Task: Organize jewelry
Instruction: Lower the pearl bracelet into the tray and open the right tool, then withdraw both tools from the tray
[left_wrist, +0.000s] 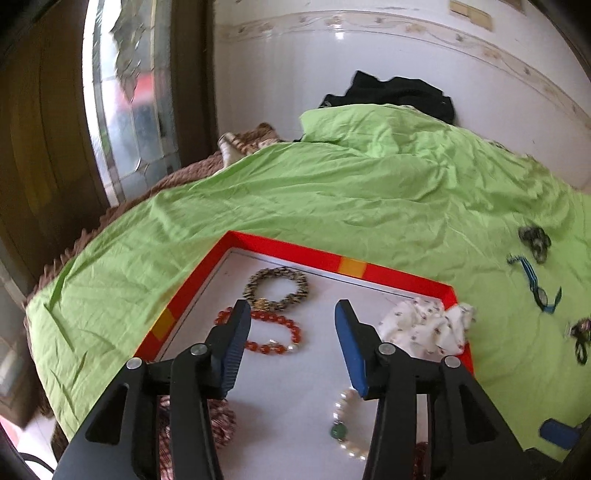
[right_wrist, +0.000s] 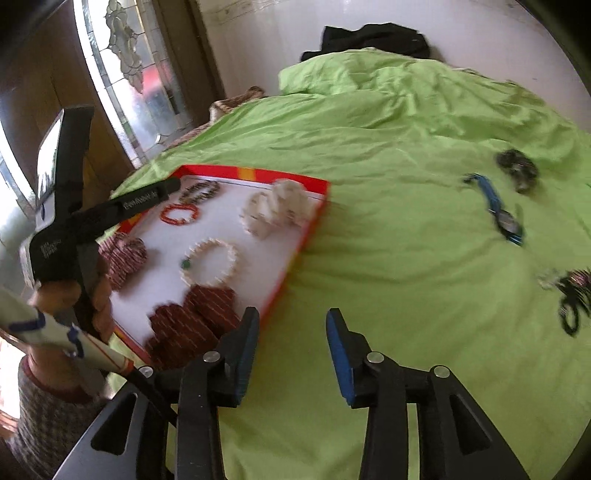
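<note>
Over the red-rimmed tray (left_wrist: 284, 244) we're hovering the left gripper (left_wrist: 291, 314) released and empty, with the red bead bracelet (left_wrist: 275, 332) right under it. Meanwhile the right gripper (right_wrist: 291, 325), also spread wide with nothing in it, is heading out over the green sheet (right_wrist: 369, 258). The blue-strap watch (right_wrist: 496, 208) at about 2 o'clock looks like the next grab, so we're aiming to pinch the strap, not the face, and come in low.
</note>
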